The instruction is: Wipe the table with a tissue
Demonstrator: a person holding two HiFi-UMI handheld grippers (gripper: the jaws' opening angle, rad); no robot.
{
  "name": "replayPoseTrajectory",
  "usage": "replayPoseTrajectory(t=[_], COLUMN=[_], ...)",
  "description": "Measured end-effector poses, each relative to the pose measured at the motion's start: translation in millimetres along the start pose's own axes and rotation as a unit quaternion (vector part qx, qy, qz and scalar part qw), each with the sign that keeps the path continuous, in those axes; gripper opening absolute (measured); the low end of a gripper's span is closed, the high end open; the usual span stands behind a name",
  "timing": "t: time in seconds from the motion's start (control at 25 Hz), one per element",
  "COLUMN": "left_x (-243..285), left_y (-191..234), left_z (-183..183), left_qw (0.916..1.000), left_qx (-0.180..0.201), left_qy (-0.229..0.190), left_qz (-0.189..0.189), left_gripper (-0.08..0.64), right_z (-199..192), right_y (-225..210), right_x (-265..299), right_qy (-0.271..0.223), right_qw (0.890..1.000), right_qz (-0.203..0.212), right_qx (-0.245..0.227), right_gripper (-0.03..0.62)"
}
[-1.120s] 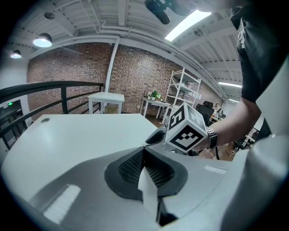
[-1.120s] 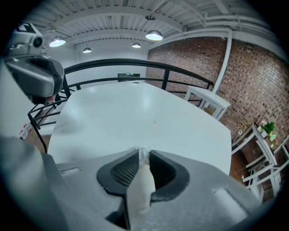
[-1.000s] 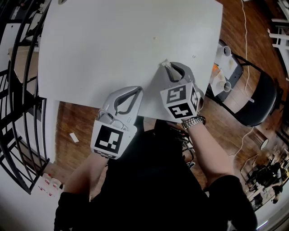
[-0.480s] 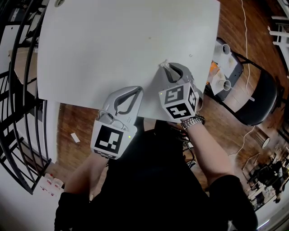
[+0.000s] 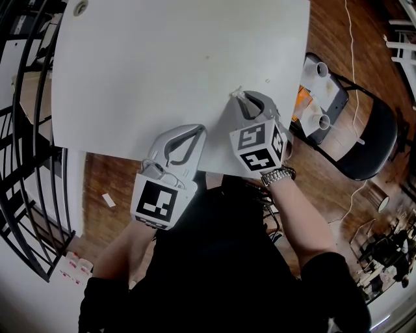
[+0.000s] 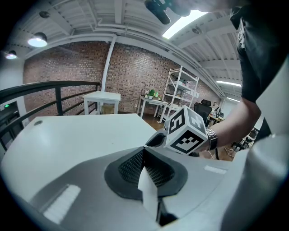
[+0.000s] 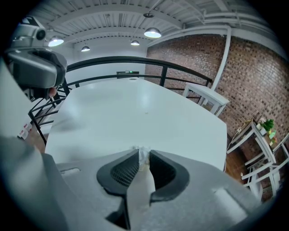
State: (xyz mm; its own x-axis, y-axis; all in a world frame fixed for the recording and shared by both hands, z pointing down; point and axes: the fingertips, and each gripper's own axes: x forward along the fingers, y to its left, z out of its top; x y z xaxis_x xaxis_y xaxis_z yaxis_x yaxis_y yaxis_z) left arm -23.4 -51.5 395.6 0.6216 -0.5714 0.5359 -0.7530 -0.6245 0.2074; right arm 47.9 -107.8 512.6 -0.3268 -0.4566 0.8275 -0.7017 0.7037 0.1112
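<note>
The white table (image 5: 162, 65) fills the upper part of the head view. My right gripper (image 5: 241, 96) reaches over the table's near edge and is shut on a small crumpled white tissue (image 5: 236, 91). In the right gripper view the tissue (image 7: 143, 153) pokes out between the pressed jaws (image 7: 143, 158), low over the tabletop (image 7: 135, 108). My left gripper (image 5: 199, 129) rests at the near edge, left of the right one. Its jaws are shut (image 6: 143, 150), and I see nothing held between them. The right gripper's marker cube (image 6: 187, 132) shows close by in the left gripper view.
A black chair (image 5: 364, 143) stands right of the table, with paper cups (image 5: 322, 70) on a surface beside it. A black railing (image 5: 26, 130) runs along the left. A small round thing (image 5: 80, 8) lies at the table's far left corner. Specks (image 5: 266, 81) dot the tabletop.
Both grippers keep their places. The table and chair have drifted slightly left in the head view, as from a small head movement.
</note>
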Motion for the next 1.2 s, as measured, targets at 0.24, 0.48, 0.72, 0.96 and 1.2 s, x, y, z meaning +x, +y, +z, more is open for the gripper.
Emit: replayPoseTrajectory(t=[0.24,0.48,0.72,0.96,1.2], left_x=[1,3,2,0,-3], left_y=[-1,0,3,4,2], left_z=[4,6,7,5,5], left_qw=[1.0,1.0,0.9999,0.9998,0.9998], left_qx=[0.001,-0.003,-0.007,-0.008,-0.005], left_qy=[0.002,0.002,0.001,0.001,0.0], left_qz=[0.0,0.006,0.012,0.016,0.017], left_gripper=[0.012,0.012,0.012,0.012,0.012], right_z=[3,5,9,16,21], right_y=[-5,-16,-21,-18,4], right_x=[1,3,4,2,-1], right_qy=[-0.002,-0.003,-0.003,-0.013,-0.023], right_qw=[1.0,1.0,1.0,1.0,0.999], right_qz=[0.0,-0.001,-0.003,-0.001,0.016], right_qx=[-0.001,-0.001,-0.003,-0.008,-0.021], right_gripper=[0.063,0.063,0.063,0.063,0.063])
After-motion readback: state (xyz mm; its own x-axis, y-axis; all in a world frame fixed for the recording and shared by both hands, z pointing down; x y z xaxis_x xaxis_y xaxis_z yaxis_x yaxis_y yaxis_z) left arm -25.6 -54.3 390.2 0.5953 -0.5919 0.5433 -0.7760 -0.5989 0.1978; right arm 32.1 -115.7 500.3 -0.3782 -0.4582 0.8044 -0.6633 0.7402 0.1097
